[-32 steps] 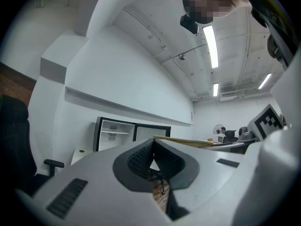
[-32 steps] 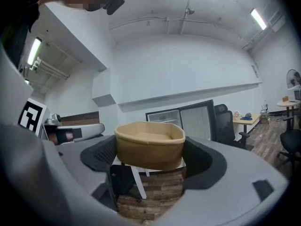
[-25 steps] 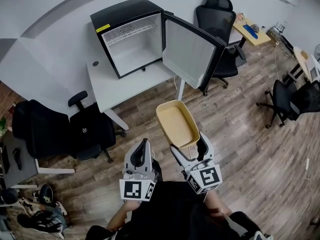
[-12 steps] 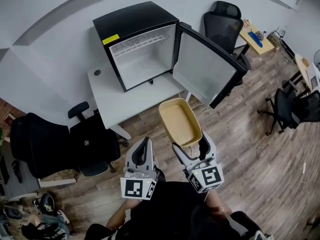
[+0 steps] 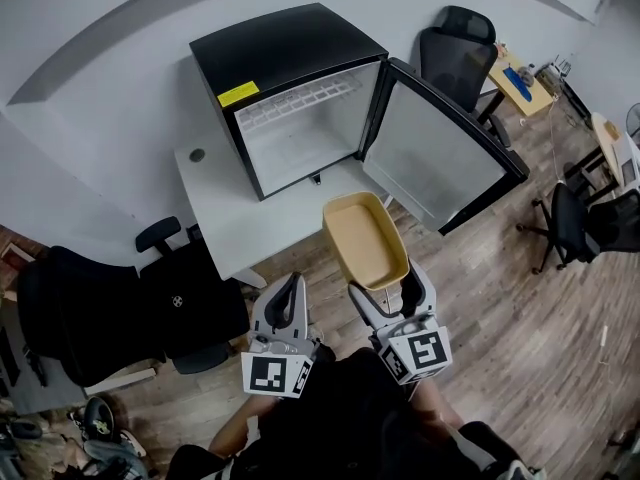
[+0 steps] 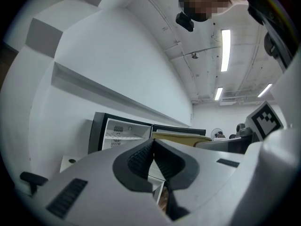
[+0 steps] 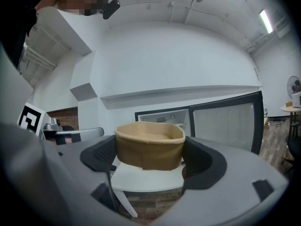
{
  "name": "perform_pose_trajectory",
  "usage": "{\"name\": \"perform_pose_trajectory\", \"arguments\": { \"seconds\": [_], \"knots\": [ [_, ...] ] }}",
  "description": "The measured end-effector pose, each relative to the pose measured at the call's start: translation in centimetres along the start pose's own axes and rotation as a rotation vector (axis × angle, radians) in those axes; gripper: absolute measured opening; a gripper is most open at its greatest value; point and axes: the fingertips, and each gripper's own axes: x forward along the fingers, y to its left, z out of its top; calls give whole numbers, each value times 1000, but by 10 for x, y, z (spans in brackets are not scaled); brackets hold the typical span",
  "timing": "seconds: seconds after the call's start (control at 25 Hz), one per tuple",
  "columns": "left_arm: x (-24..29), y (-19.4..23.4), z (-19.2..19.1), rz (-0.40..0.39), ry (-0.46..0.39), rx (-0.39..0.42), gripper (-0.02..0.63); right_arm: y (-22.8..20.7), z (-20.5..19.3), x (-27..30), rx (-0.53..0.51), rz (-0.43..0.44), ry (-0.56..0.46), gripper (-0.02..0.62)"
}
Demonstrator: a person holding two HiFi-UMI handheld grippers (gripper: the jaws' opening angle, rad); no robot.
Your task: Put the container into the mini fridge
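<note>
A tan open container [image 5: 364, 238] is held level in my right gripper [image 5: 384, 290], whose jaws are shut on its near end; in the right gripper view the container [image 7: 149, 145] fills the gap between the pads. The black mini fridge [image 5: 290, 98] stands on a white table [image 5: 225, 203] ahead, its door [image 5: 440, 158] swung open to the right, its white inside bare. My left gripper [image 5: 287, 298] hangs beside the right one, jaws shut on nothing, and the fridge [image 6: 120, 133] shows beyond its tips.
Black office chairs stand at the left [image 5: 110, 308] and behind the fridge door [image 5: 455, 53]. Another chair [image 5: 590, 218] and a wooden desk [image 5: 520, 78] are at the right. Wood floor lies below the table.
The fridge and table have come closer and shifted right in the head view as I moved forward. The container stays in the right gripper.
</note>
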Motion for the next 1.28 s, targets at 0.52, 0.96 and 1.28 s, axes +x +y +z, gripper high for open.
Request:
{"name": "perform_pose_trajectory", "arguments": {
  "seconds": [0.52, 0.96, 1.28],
  "knots": [
    [37, 41, -4, 33, 7, -17, 9, -9, -2, 69, -3, 34, 22, 451],
    [108, 67, -3, 126, -1, 7, 9, -52, 11, 149, -9, 118, 25, 451],
    [175, 76, -2, 180, 1, 27, 9, -102, 24, 204, -20, 159, 23, 451]
  ]
}}
